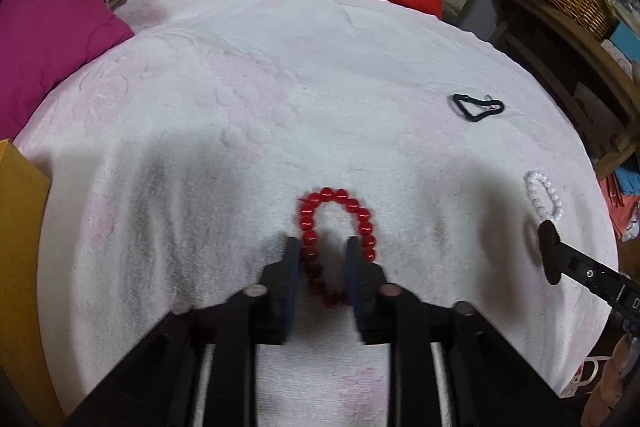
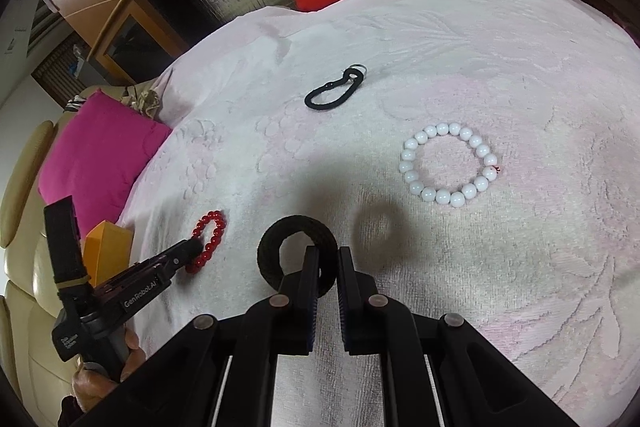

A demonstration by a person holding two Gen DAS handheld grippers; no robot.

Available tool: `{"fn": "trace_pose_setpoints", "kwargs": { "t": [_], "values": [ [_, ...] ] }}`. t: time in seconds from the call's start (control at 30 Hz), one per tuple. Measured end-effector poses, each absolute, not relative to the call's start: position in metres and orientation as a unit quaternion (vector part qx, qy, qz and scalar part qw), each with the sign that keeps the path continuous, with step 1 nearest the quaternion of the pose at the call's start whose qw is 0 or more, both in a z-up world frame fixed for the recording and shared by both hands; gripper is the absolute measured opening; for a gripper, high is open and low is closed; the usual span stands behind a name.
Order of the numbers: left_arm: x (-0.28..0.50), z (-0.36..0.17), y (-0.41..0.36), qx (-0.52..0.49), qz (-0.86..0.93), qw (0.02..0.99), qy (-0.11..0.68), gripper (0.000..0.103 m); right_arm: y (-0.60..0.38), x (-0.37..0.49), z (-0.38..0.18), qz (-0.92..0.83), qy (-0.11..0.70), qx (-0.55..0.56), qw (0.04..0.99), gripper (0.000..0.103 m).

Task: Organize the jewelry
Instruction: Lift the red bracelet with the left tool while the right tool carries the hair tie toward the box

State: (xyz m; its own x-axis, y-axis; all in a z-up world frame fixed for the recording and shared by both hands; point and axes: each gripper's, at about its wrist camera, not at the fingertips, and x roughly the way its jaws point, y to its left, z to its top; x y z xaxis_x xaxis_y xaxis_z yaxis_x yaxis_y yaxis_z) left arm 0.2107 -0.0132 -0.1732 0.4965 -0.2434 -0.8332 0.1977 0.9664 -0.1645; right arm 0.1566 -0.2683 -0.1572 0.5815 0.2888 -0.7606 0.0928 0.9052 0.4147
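Red beads of a bracelet are seen on the pink towel, and the jaws of the left gripper are held apart around its near part, not pressing on it. A black ring is clamped between the closed jaws of the right gripper. Beyond these jaws, to the right, a white bead bracelet is laid, and further away a black loop.
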Motion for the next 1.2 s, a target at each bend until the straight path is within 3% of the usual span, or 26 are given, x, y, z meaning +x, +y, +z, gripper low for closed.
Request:
{"fn": "trace_pose_setpoints", "kwargs": {
  "t": [0.07,0.1,0.43,0.5,0.53,0.6,1.2],
  "values": [
    [0.208,-0.170,-0.019,-0.011,-0.130,0.870,0.476,0.054,-0.270,0.155,-0.157,0.057,0.453,0.210,0.864,0.010],
    [0.207,-0.169,-0.022,-0.006,-0.130,0.872,0.472,0.056,-0.271,0.155,-0.157,0.055,0.453,0.210,0.865,0.010],
    [0.214,-0.182,-0.038,0.025,-0.119,0.870,0.478,0.057,-0.278,0.153,-0.157,0.048,0.452,0.212,0.865,0.010],
    [0.213,-0.181,-0.040,0.028,-0.115,0.873,0.474,0.048,-0.280,0.152,-0.157,0.045,0.452,0.211,0.866,0.010],
    [0.214,-0.182,-0.041,0.032,-0.111,0.873,0.474,0.034,-0.280,0.151,-0.156,0.044,0.451,0.211,0.866,0.010],
    [0.213,-0.181,-0.038,0.029,-0.110,0.875,0.471,0.020,-0.281,0.151,-0.156,0.043,0.450,0.210,0.867,0.010],
    [0.189,-0.137,-0.006,-0.016,-0.120,0.900,0.418,0.018,-0.259,0.156,-0.152,0.063,0.440,0.198,0.874,0.010]
  ]
}}
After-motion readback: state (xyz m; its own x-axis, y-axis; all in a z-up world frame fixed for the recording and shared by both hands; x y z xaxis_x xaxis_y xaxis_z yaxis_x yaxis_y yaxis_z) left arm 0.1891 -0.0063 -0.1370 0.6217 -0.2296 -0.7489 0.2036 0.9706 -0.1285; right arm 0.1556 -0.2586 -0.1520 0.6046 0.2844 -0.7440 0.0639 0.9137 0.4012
